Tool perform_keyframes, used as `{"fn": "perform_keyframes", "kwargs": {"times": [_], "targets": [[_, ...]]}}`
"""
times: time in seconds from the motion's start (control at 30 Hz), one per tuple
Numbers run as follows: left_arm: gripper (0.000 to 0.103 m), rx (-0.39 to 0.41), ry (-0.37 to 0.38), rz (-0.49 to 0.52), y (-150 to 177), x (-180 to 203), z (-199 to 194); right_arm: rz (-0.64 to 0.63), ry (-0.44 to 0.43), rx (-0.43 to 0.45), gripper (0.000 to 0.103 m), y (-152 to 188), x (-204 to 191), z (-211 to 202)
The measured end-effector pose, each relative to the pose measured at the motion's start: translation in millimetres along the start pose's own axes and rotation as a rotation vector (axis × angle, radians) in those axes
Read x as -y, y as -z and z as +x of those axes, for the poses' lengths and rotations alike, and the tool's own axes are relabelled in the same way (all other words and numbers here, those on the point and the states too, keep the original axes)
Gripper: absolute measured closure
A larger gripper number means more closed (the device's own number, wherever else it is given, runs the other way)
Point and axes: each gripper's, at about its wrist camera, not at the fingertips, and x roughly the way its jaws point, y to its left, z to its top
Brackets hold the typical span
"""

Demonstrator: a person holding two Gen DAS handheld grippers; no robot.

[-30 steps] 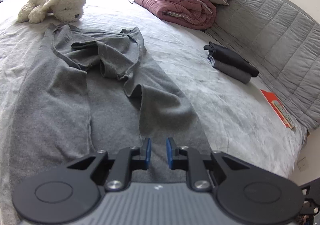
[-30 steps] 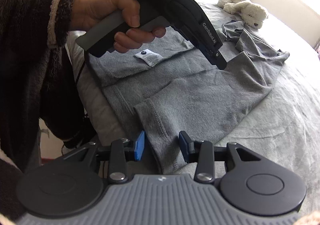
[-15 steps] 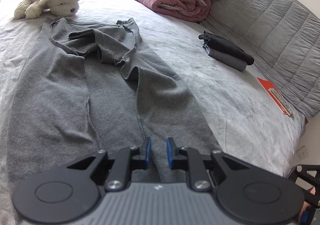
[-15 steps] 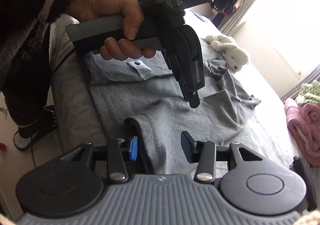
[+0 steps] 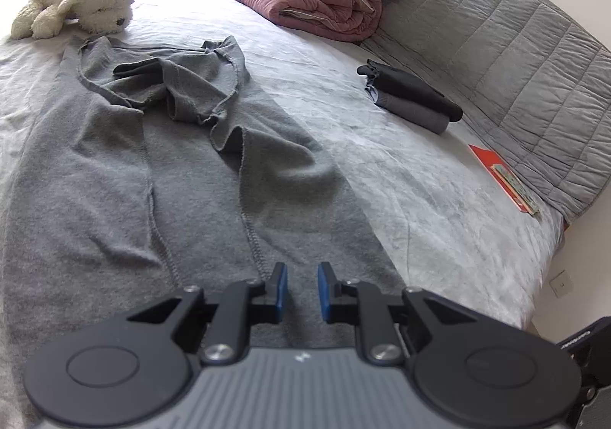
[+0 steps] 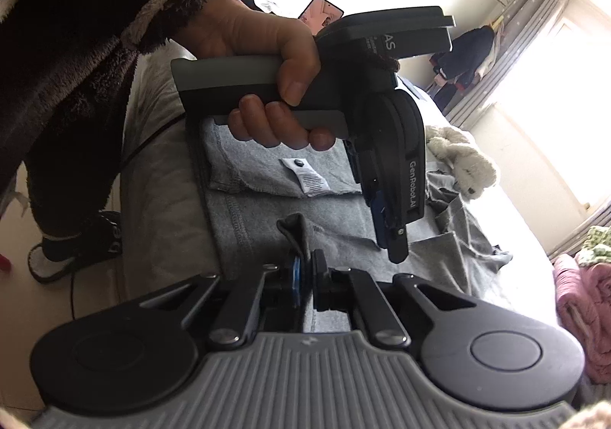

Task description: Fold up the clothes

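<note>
A grey garment lies spread along the bed, its far end crumpled near a plush toy. My left gripper hovers over the near part of the cloth, its blue pads a small gap apart and nothing pinched between them. In the right wrist view, a hand holds this left gripper with its tip just above the garment. My right gripper is shut on a fold of the garment's near edge, which sticks up between the pads. A white label shows on the cloth.
A white plush toy sits at the far end of the bed. A pink quilt and green bedding are stacked by the padded headboard. Folded dark clothes and a red book lie to the right. A shoe is on the floor.
My right gripper's jaws have closed on the garment's edge, which earlier lay loosely between them, and the right wrist has rolled. The left gripper has hardly moved.
</note>
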Motion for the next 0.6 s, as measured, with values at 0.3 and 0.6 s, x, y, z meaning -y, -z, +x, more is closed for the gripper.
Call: {"fn": "perform_keyframes", "kwargs": {"times": [0.3,0.6], "targets": [[0.087,0.002,0.017,0.024,0,6,0,0.103,-0.109,-0.009,0.099,-1,17,-9],[0.087,0.006,-0.011,0.003,-3,1,1,0.112,-0.162,-0.076,0.088,5,3,0]]}}
